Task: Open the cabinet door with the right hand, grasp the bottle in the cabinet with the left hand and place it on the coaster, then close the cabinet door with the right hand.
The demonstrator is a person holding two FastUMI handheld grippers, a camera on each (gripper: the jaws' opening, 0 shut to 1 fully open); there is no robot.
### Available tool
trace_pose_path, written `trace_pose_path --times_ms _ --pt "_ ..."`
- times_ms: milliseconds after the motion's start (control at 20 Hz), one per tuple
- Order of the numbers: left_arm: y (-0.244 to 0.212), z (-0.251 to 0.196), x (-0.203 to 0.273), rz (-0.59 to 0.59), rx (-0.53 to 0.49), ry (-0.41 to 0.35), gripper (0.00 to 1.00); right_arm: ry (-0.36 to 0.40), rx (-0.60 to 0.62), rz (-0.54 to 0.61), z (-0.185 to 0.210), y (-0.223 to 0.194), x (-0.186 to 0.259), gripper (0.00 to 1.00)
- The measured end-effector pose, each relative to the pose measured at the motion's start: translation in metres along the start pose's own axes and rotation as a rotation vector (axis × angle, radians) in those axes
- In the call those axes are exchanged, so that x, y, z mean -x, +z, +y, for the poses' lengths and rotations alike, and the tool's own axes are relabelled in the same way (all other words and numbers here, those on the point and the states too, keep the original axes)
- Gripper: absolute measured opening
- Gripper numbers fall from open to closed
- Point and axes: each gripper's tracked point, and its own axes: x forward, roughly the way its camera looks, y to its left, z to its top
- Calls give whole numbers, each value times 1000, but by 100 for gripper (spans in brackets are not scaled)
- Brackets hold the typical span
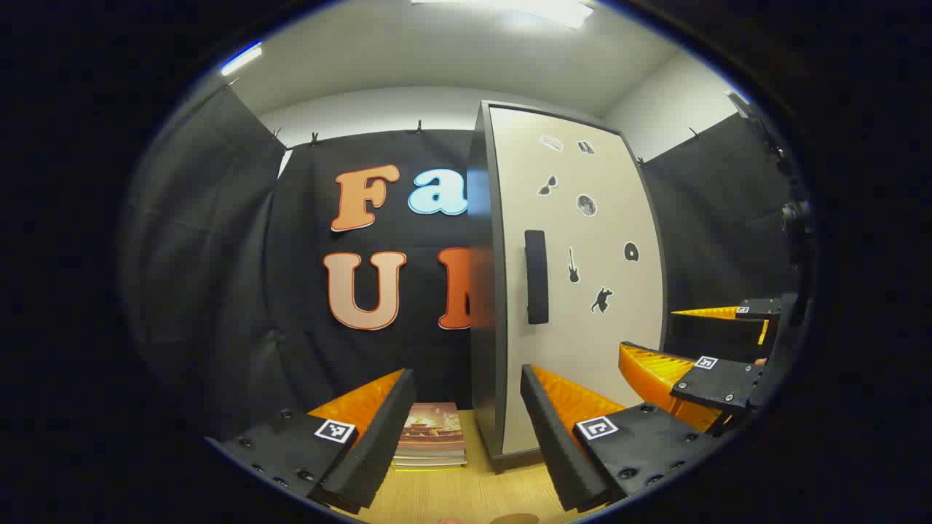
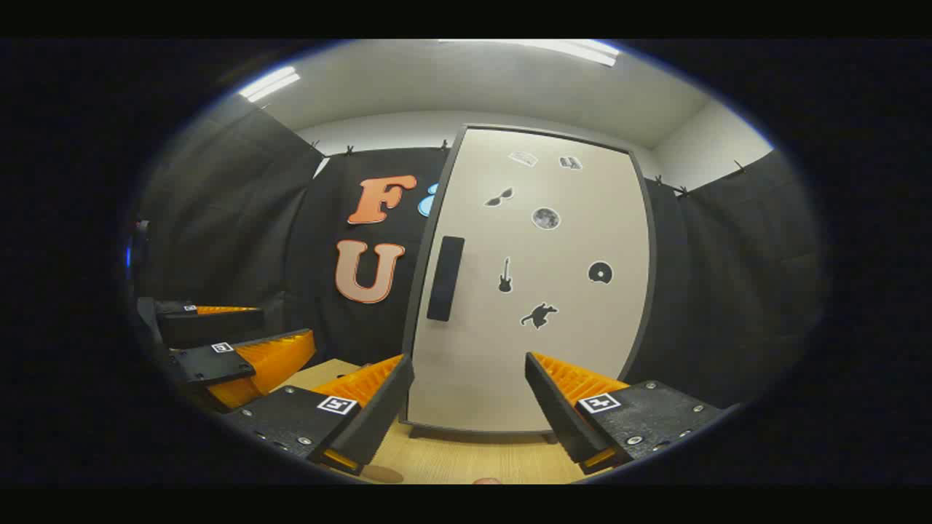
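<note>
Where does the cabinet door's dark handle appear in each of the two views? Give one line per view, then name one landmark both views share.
Left gripper view: the handle stands upright just right of centre, near the door's left edge.
Right gripper view: the handle sits just left of centre, again near the door's left edge.
Shared landmark: the guitar sticker, a little to the right of the handle in both.

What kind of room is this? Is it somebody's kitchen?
Probably not a kitchen. It looks like a small recording booth: black cloth walls hang from clips, a little cabinet with stickers on its shut door stands on a wooden table, and a stack of books lies beside it.
</note>
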Motion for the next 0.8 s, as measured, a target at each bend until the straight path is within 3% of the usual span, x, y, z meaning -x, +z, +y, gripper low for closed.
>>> trace_pose_path --times_ms 800 --pt "-10 21 -7 29 34 30 95 12 -59 4 13 2 -25 94"
